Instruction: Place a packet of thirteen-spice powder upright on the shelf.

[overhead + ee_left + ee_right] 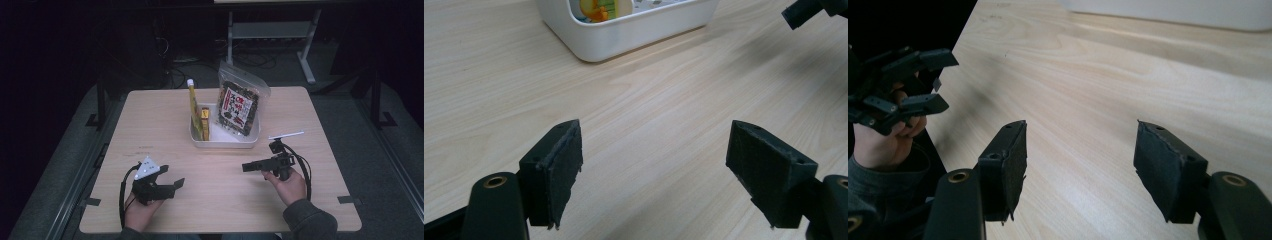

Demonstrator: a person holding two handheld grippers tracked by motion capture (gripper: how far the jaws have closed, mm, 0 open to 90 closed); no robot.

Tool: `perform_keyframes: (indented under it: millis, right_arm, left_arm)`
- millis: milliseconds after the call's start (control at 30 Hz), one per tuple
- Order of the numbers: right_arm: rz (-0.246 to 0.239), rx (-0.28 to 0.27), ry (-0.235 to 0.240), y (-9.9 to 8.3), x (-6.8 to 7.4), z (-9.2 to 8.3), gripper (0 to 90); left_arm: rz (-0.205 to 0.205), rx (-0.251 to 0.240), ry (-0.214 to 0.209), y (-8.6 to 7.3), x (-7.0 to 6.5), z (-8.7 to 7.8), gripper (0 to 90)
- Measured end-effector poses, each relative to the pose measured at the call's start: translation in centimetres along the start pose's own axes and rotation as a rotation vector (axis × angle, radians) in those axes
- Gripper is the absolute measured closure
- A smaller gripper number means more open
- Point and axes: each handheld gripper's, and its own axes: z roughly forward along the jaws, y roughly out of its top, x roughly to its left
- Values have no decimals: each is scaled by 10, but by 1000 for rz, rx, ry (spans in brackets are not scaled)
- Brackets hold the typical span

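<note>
My left gripper (171, 176) rests low over the near left of the wooden table (310, 115), held by a hand, with a grey plate on top. Its jaws are open and nothing lies between them (659, 170). My right gripper (247, 166) hovers at the near right and points left, toward the other one. It is open too, with bare wood between its pads (1080, 167). A white bin (225, 142) stands mid-table beyond both grippers. In the left gripper view the bin (624, 30) is ahead, and in the right gripper view the bin (1173, 12) lies along the top edge.
The bin holds a dark snack bag (239, 105), a tall yellow tube (192, 105) and a small yellow box (205, 120). The right gripper view shows the left gripper (903, 85) in its hand near the table's edge. Desk legs and cables lie on the dark floor behind.
</note>
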Motion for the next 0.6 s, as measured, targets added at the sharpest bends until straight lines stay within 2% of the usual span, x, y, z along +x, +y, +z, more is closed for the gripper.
perform_keyframes:
  millis: [333,600]
  right_arm:
    - [-32,23,-10,-15,-2,1,361]
    - [-57,-3,-20,-34,-5,-1,355]
  left_arm:
    - [4,0,-3,0,-1,1,218]
    - [15,9,-9,-1,-2,2,214]
